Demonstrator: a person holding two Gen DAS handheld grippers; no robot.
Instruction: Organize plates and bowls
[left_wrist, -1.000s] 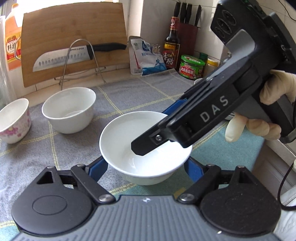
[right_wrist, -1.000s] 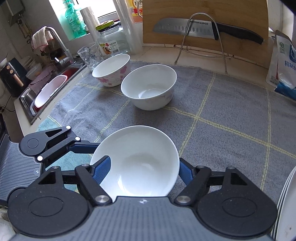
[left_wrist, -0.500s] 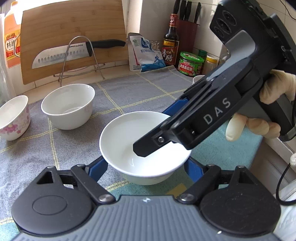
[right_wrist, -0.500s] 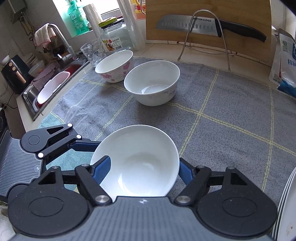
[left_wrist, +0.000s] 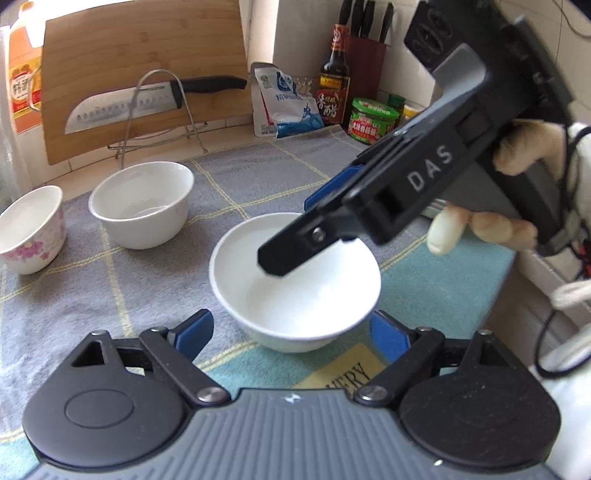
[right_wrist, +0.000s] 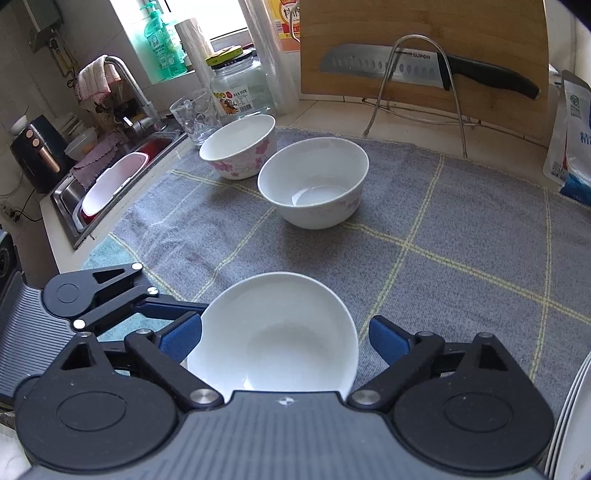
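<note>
Bowl (left_wrist: 295, 295): plain white, glossy, empty, upright.

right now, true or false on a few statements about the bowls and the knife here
1. Three bowls sit on the grey towel. True: plain white bowl, second white bowl, pink-flowered bowl.
2. The bowls are stacked. False: each stands apart.
3. The knife lies flat on the towel. False: it rests in a wire rack against the cutting board.
4. The plain white bowl sits between the right hand-held gripper fingers. True.
5. The flowered bowl is nearest the sink. True.
</note>
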